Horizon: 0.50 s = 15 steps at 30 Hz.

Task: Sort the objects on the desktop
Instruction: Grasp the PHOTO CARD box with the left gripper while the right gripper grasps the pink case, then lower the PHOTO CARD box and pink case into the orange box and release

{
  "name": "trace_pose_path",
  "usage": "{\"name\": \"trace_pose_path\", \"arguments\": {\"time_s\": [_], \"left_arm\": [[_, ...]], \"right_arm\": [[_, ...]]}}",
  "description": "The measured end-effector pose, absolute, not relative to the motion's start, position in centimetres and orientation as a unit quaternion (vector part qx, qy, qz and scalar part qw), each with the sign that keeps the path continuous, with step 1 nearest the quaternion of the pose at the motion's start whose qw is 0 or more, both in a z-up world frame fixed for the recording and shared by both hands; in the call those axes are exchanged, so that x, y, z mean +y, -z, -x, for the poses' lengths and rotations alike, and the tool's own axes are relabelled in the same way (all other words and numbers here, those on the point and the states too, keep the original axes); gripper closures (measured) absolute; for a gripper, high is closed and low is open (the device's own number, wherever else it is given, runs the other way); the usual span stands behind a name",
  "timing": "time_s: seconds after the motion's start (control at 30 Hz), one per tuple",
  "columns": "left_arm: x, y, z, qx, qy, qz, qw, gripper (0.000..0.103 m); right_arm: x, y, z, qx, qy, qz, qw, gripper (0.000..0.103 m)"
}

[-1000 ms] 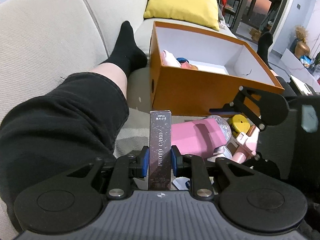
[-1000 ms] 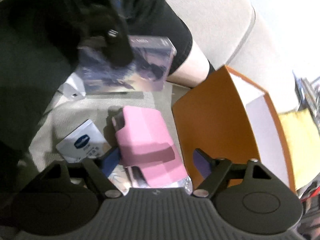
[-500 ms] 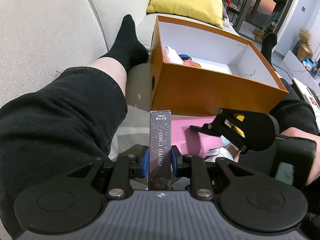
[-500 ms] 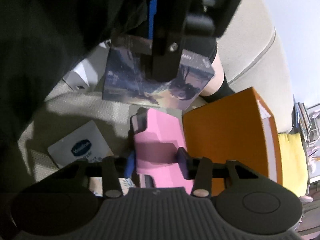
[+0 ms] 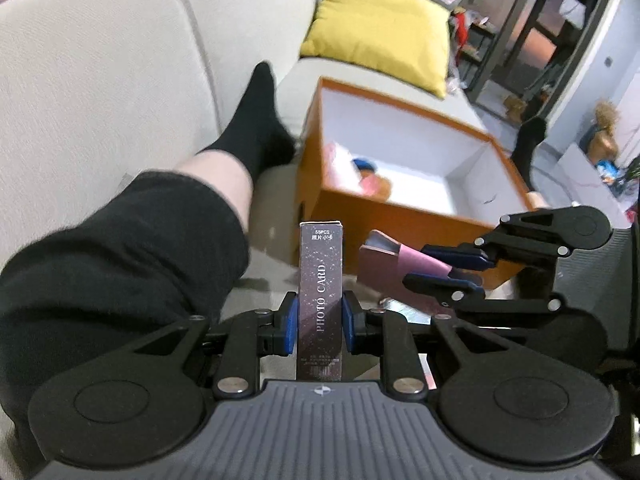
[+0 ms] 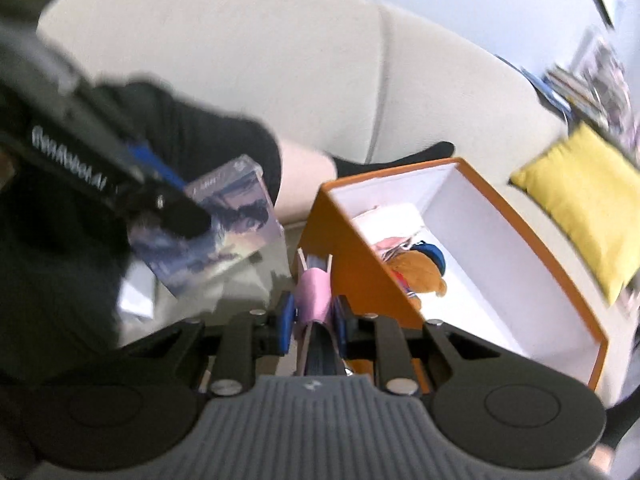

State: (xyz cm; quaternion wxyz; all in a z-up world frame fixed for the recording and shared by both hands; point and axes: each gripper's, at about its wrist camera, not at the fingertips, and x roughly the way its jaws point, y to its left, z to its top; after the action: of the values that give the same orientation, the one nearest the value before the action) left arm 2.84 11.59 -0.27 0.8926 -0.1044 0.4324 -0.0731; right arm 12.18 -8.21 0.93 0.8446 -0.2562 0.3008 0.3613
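My left gripper (image 5: 320, 320) is shut on a dark photo card box (image 5: 321, 280), held upright on its narrow edge; the box also shows in the right wrist view (image 6: 224, 232). My right gripper (image 6: 312, 316) is shut on a pink case (image 6: 316, 296) and holds it lifted; the case shows in the left wrist view (image 5: 404, 264) between the right gripper's fingers (image 5: 452, 272). The open orange box (image 5: 400, 216) with a white inside stands just beyond both grippers. A brown plush toy (image 6: 420, 272) and other items lie in it.
A person's leg in black shorts (image 5: 120, 264) and a black sock (image 5: 256, 120) lies left of the orange box on the beige sofa (image 5: 100, 80). A yellow cushion (image 5: 380, 28) sits behind the box. Small items (image 5: 400, 308) lie under the grippers.
My right gripper closed on the pink case and lifted it off the sofa toward the orange box. My left gripper rose with the photo card box still held.
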Motion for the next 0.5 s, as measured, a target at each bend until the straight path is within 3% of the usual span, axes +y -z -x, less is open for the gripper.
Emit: {"name": "trace_pose_path", "arguments": {"time_s": [0.33,0.5], "left_arm": [[9.1,-5.8,-5.8,0.383,0.147,0.123,0.904,0.078],[6.6,-7.1,-10.7,0.375,0.178,0.127,0.901,0.078]], "right_arm": [[-16.8,-8.0,-12.1,0.298,-0.3,0.052,0.905,0.081],[-18.8,-6.9,-17.0,0.311,-0.23,-0.019,0.922,0.081]]}}
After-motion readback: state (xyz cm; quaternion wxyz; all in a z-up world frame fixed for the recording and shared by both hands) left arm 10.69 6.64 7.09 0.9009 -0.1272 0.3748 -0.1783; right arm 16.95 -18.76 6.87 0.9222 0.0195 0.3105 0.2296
